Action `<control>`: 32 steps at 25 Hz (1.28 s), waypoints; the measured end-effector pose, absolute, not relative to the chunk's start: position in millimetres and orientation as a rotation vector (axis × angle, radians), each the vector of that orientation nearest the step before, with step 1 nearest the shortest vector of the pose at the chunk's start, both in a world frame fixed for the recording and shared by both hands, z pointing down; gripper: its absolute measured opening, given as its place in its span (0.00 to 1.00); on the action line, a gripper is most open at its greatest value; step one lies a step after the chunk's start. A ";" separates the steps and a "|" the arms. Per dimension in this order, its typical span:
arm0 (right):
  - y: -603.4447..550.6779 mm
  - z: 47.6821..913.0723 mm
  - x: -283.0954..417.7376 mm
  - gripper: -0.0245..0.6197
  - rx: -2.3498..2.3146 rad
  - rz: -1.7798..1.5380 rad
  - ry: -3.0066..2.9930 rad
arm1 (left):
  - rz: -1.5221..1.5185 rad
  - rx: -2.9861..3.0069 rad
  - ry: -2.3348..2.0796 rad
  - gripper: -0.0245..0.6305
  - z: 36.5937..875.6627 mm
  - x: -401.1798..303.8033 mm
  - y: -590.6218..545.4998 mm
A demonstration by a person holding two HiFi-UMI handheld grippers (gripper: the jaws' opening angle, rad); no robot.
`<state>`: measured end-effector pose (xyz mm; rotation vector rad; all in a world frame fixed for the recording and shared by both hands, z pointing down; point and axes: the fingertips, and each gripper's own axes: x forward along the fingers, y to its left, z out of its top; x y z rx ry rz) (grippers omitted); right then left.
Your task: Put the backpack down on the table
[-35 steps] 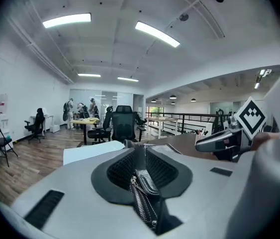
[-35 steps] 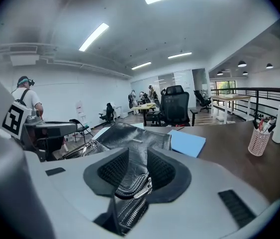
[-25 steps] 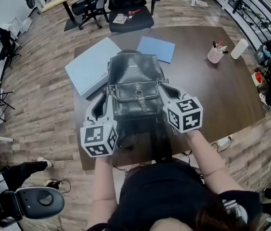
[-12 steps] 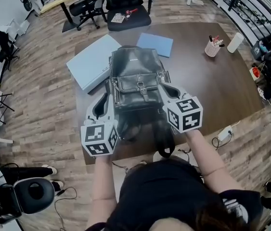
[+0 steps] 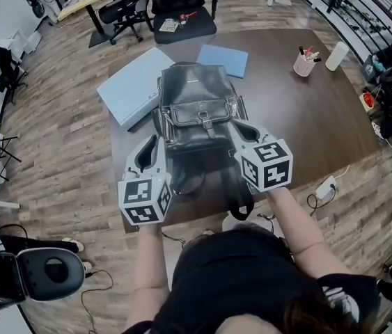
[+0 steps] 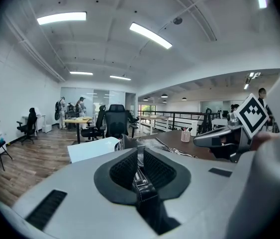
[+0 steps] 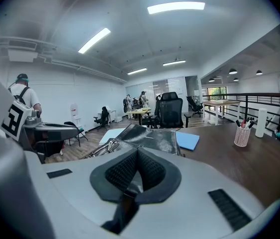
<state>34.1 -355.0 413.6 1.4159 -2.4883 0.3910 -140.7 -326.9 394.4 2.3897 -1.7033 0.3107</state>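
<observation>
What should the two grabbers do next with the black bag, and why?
Probably lower the backpack straight down onto the table. The left gripper and the right gripper are each shut on one side of it. Its body is over the tabletop, and only its loose straps dangle past the near edge.

backpack: now further in over the table; top closer to the far edge, more of its body above the tabletop
left gripper: has gone forward with the pack's left side, away from the near edge
right gripper: same, with the pack's right side
strap loop: now shows against the tabletop, hanging over the near edge
</observation>
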 end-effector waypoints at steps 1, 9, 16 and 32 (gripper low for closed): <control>-353.0 413.5 34.0 0.06 1.417 0.392 -2.488 | 0.311 2.388 -1.703 0.13 394.6 -141.0 -325.1; -341.7 413.7 33.9 0.06 1.419 0.396 -2.492 | 0.318 2.385 -1.710 0.13 395.9 -141.3 -315.7; -334.1 415.1 33.6 0.06 1.414 0.407 -2.499 | 0.320 2.381 -1.707 0.13 398.8 -139.6 -308.8; -324.9 418.6 38.0 0.06 1.408 0.431 -2.495 | 0.335 2.373 -1.681 0.13 404.5 -132.0 -302.3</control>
